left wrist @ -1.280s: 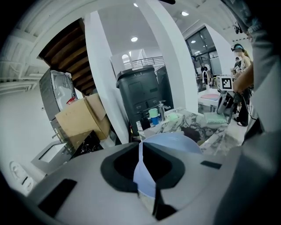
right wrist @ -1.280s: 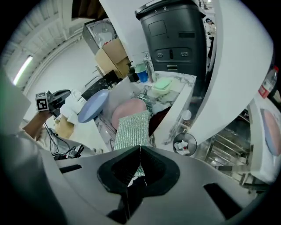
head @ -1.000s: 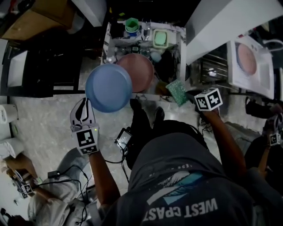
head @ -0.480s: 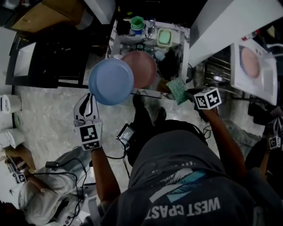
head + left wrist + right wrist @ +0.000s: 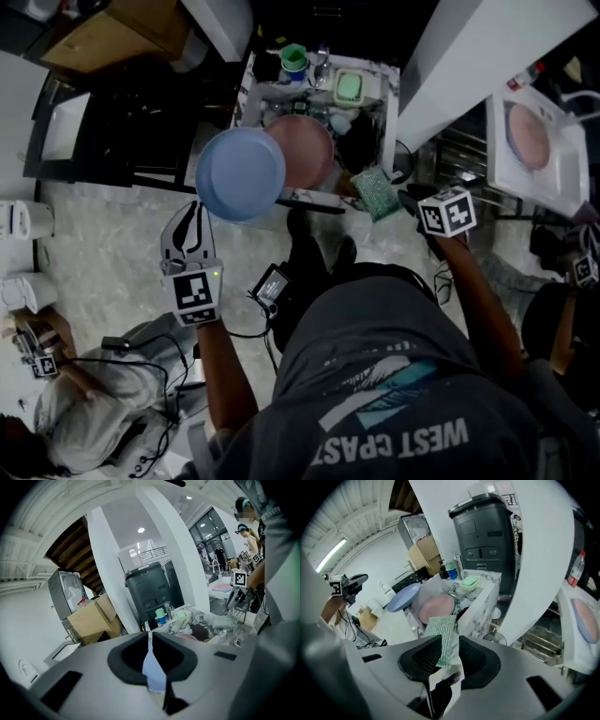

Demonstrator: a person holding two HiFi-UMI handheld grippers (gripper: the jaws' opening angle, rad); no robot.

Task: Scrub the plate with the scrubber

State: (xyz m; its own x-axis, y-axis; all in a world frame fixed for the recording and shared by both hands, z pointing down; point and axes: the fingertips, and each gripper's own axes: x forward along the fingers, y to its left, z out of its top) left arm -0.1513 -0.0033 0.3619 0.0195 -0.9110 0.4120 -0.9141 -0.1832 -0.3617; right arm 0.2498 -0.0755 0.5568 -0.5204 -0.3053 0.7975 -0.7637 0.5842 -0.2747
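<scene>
My left gripper (image 5: pixel 194 212) is shut on the rim of a blue plate (image 5: pixel 239 173), held up level in front of the counter. In the left gripper view the plate's edge (image 5: pixel 153 667) is pinched between the pads. A green scrubber (image 5: pixel 377 194) sticks out of my right gripper (image 5: pixel 405 199), to the right of the plate and apart from it. In the right gripper view the jaws are opening. The scrubber (image 5: pixel 443 637) stands between them against the left pad, with a gap to the right pad. The blue plate (image 5: pixel 403 597) shows far left there.
A pink plate (image 5: pixel 305 150) lies in the marbled sink counter (image 5: pixel 382 103), with a green cup (image 5: pixel 293 56) and a green container (image 5: pixel 349 86) behind it. Another pink plate (image 5: pixel 523 127) sits on a white tray at the right. A person (image 5: pixel 84 412) crouches at lower left.
The left gripper and the blue plate have drifted a little right and down in the head view. The scrubber and right gripper stay at about the same spot.
</scene>
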